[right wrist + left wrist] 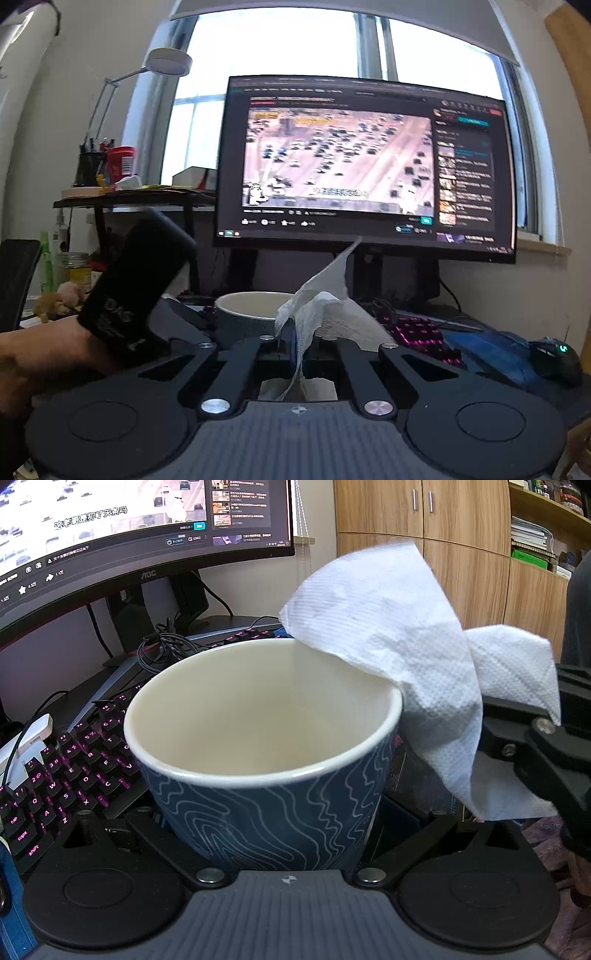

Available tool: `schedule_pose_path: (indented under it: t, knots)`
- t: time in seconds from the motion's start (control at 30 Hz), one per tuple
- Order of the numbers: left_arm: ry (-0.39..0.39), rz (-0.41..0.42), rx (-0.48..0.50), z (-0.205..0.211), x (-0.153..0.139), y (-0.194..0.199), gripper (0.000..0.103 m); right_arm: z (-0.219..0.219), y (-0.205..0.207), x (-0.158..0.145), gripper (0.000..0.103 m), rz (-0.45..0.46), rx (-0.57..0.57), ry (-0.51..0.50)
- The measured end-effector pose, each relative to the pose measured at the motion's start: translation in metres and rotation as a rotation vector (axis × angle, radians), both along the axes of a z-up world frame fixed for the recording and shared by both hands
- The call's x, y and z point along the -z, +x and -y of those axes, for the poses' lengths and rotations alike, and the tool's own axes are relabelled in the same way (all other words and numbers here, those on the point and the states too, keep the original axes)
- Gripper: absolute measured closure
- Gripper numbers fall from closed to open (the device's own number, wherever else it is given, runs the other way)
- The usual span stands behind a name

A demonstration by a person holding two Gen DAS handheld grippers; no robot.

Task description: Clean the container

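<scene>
Between the left gripper's [266, 834] jaws, clamped on its patterned wall, sits a blue cup [266, 812] with its cream inside bare, while the right gripper [295, 350] pinches a white paper towel [406, 646] draped over the far rim, above a backlit keyboard [74, 771] before the monitor [365, 166].

The cup [266, 746] sits between the left gripper's [266, 834] jaws, in front of the keyboard [66, 771] and the monitor [140, 520] behind it. A paper towel [406, 657], pinched in the right gripper [295, 343], drapes over the cup's right rim. A mouse [557, 356] lies right of the keyboard.
</scene>
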State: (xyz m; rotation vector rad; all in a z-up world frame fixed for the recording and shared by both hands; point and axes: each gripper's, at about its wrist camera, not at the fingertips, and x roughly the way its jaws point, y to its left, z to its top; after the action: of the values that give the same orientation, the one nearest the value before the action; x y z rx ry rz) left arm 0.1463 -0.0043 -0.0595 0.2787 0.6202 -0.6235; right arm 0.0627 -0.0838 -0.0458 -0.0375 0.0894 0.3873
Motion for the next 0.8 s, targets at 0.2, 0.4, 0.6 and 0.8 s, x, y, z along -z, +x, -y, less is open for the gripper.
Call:
schedule_pose_path:
  t: [0.2,0.4,0.6,0.8]
  knots:
    - [-0.008,-0.004,0.007,-0.0056,-0.0015,0.0031,0.000,-0.0027,-0.0006,0.0019,0.099,-0.006,0.005,-0.027]
    - [-0.003,-0.002,0.007,-0.0048,-0.0015,0.0042,0.000,-0.0053,-0.0036,-0.0024,0.099,0.005,-0.011,-0.028]
    - [0.009,0.002,0.004,0.0002,-0.0006,0.0033,0.000,0.0006,0.0035,-0.0034,0.099,-0.011,0.006,-0.020]
    - [0.008,0.002,0.004,0.0010,-0.0005,0.0037,0.000,-0.0036,0.0007,-0.0055,0.099,-0.011,-0.012,-0.032]
